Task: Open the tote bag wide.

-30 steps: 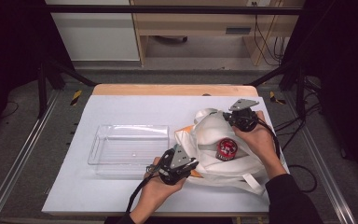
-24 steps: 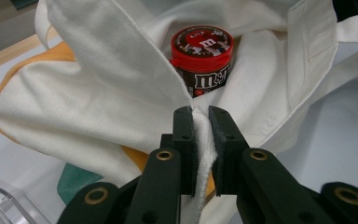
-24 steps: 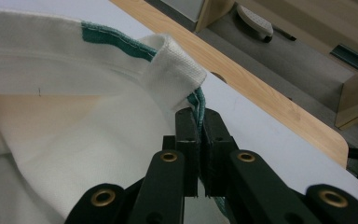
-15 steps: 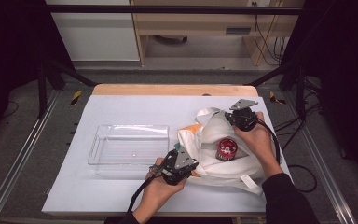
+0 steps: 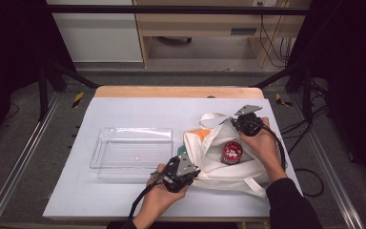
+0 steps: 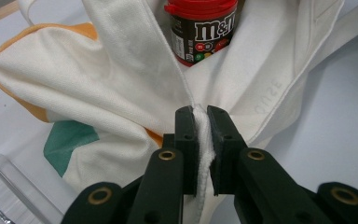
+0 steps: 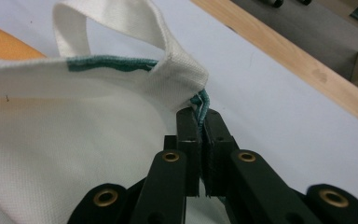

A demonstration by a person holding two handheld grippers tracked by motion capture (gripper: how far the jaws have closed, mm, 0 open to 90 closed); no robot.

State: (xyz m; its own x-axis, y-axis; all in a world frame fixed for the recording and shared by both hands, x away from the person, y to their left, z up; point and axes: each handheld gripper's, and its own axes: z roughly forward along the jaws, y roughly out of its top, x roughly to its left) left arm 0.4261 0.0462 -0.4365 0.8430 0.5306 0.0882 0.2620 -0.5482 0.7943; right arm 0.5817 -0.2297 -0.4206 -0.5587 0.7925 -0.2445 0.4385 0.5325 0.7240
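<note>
Canvas tote bag (image 5: 219,160) lies at lower right of the high view on the white table (image 5: 124,114), w/ a red-lidded candy jar (image 5: 231,151) in its opened mouth. Left tool (image 5: 187,172) is clamped on the bag's near rim; right tool (image 5: 234,120) is clamped on the far rim by a handle. Bag is open; jar likely not yet out. Clear tray (image 5: 133,152) sits empty at center-left. Both hands grip from below, wrists angled inward.

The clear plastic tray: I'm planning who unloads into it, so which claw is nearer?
Left. The left claw grips the white cloth tote bag right beside the clear plastic tray; the right claw pinches the bag's far edge, well away.
</note>
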